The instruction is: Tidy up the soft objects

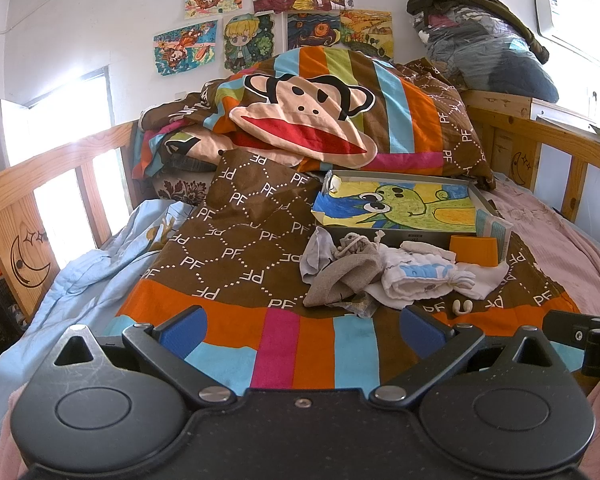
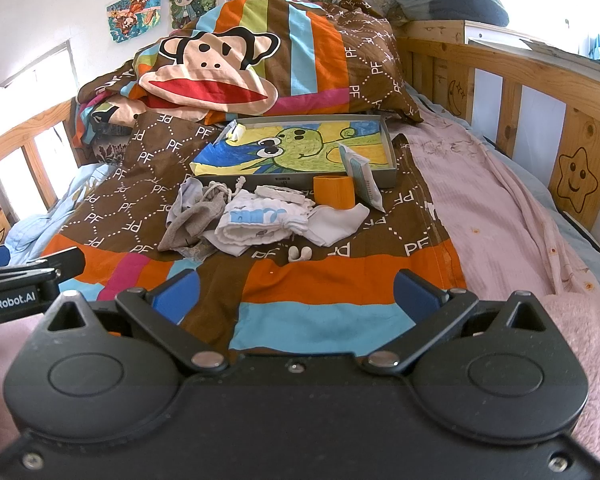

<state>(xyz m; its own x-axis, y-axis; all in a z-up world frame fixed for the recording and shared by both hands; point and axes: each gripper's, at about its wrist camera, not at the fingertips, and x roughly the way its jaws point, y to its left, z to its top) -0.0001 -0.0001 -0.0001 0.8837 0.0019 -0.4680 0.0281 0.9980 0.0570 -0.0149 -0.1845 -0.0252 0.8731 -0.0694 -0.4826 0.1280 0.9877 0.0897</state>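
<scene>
My left claw (image 1: 300,330) hangs spread and empty over the near edge of the striped brown-and-orange bedspread (image 1: 236,248). Ahead lies the crumpled grey cloth pouch (image 1: 342,276), then the folded white cloths with blue print (image 2: 256,220), the orange cup (image 2: 334,191), all just before the shallow grey cardboard tray (image 2: 390,152). My right claw (image 2: 296,292) is spread too. Risk (as I judge it): pinching the pouch may drag its tangled neighbours along.
</scene>
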